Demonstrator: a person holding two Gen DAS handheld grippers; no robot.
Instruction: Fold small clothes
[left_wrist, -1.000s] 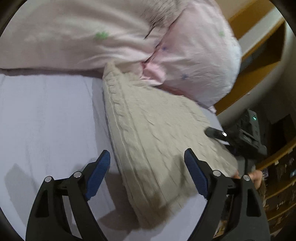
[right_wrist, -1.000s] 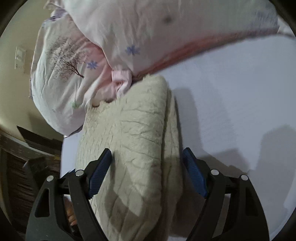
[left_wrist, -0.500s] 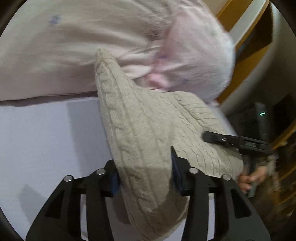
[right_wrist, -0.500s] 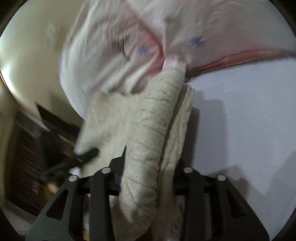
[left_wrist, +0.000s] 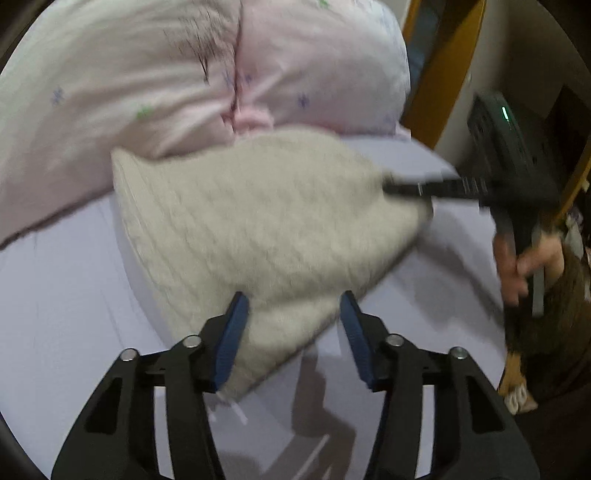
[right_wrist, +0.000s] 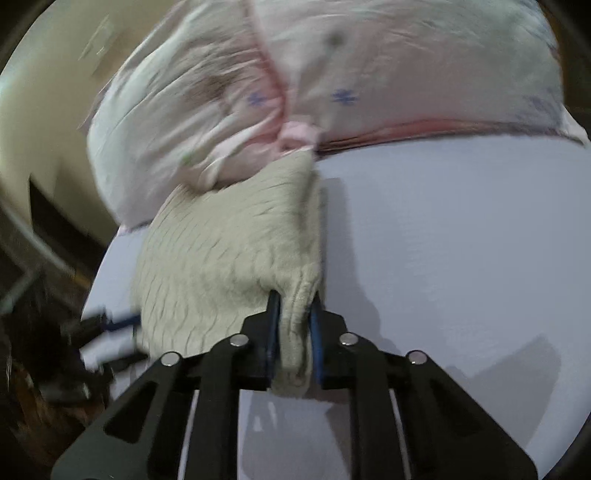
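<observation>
The sheet (left_wrist: 66, 302), pale lilac, fills the lower half of both views; in the right wrist view it spreads bare over the right side of the frame (right_wrist: 461, 240). The duvet (left_wrist: 166, 74), pink with small blue and green prints, is heaped across the top of the left wrist view and likewise across the top of the right wrist view (right_wrist: 369, 66).

The sweater (left_wrist: 266, 221), beige cable knit and folded, lies on the sheet in the middle of the left wrist frame, its upper edge against the duvet. In the right wrist view it sits centre-left (right_wrist: 229, 254), its far corner tucked under the duvet's bunched pink seam.

The left gripper (left_wrist: 291, 332), bottom centre of its own frame, stands wide, its blue pads on either side of the sweater's near corner with a clear gap at the right pad. In the right wrist view it shows only as a dark blur at the lower left edge, beside the sweater's left border.

The right gripper (right_wrist: 293, 332), bottom centre of its frame, is narrow, pinching a thick fold of the sweater's edge between its pads. In the left wrist view it enters from the right (left_wrist: 391, 190), its tips at the sweater's right corner, with the hand (left_wrist: 524, 262) on its grip at the right edge.
</observation>
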